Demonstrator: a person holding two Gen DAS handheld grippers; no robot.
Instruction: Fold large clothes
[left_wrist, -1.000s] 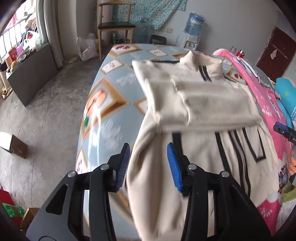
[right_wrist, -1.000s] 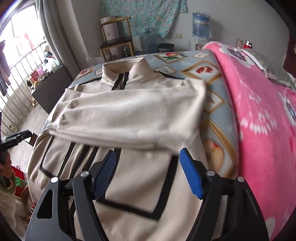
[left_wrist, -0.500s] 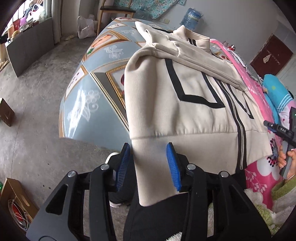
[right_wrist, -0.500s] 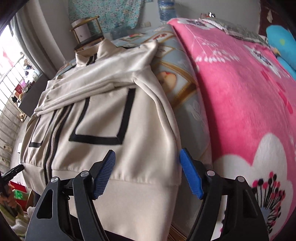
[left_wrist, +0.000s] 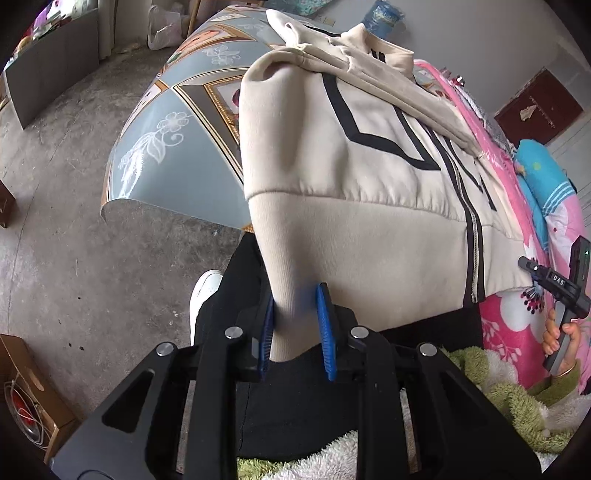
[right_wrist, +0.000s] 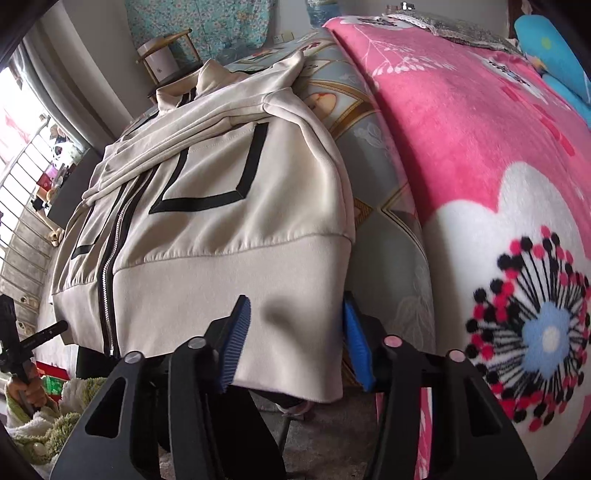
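Hanging off the bed's edge, the cream jacket's (left_wrist: 369, 229) ribbed hem has one corner pinched in the just-closed left gripper (left_wrist: 295, 328). The right gripper (right_wrist: 295, 343), jaws closing, brackets the opposite corner, apparently touching.

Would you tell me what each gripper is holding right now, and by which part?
Left gripper pinches the cream jacket at its hem band's corner. Right gripper has been closing around the opposite hem corner; grip uncertain.

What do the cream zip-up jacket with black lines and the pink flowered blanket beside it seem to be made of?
Cream zip-up jacket: probably soft matte sweatshirt knit, judging by its smooth folds and wide hem band; its zipper glints like metal. Pink flowered blanket: likely plush fleece, with a fuzzy, napped surface.
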